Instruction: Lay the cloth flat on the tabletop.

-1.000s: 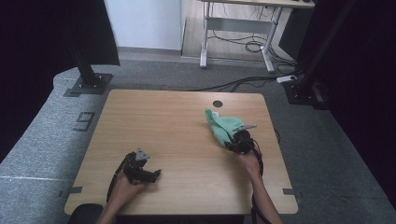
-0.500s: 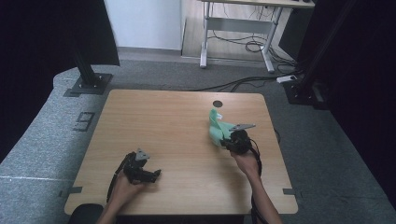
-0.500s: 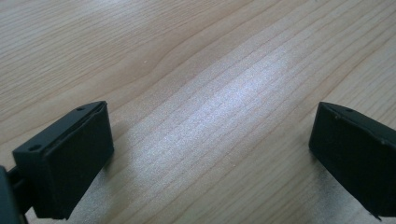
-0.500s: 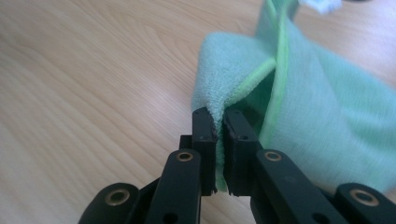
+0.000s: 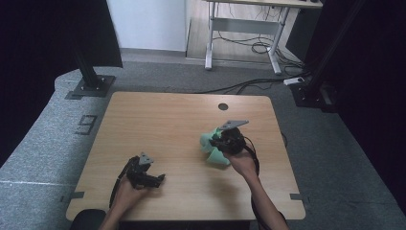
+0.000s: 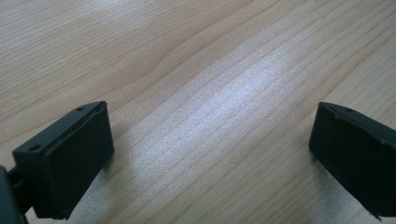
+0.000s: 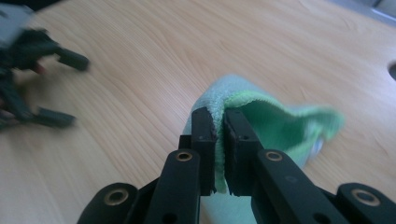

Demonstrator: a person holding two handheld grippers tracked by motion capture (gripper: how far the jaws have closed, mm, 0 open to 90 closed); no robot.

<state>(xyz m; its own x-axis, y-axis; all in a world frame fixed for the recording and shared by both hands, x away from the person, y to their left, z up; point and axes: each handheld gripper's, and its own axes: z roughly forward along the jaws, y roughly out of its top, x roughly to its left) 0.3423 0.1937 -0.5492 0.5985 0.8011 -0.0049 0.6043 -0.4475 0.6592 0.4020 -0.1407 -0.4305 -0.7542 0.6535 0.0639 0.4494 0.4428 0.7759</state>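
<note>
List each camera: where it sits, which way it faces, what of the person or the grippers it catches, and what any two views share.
High view: above the person's side, looking forward and down on the table; both forearms, left gripper and right gripper holding the green cloth.
Left gripper view: on the left gripper, facing bare tabletop between wide-open jaws.
Right gripper view: on the right gripper, jaws clamped on the cloth's edge; left gripper farther off.
Shared: high and right gripper views both show cloth and left gripper.

I see a soft, fuzzy green cloth (image 7: pixel 261 126), terry-like. My jaws look matt black plastic. The table (image 5: pixel 158 124) is pale wood grain, smooth, slight sheen. Grey carpet (image 5: pixel 43 143) looks rough.
</note>
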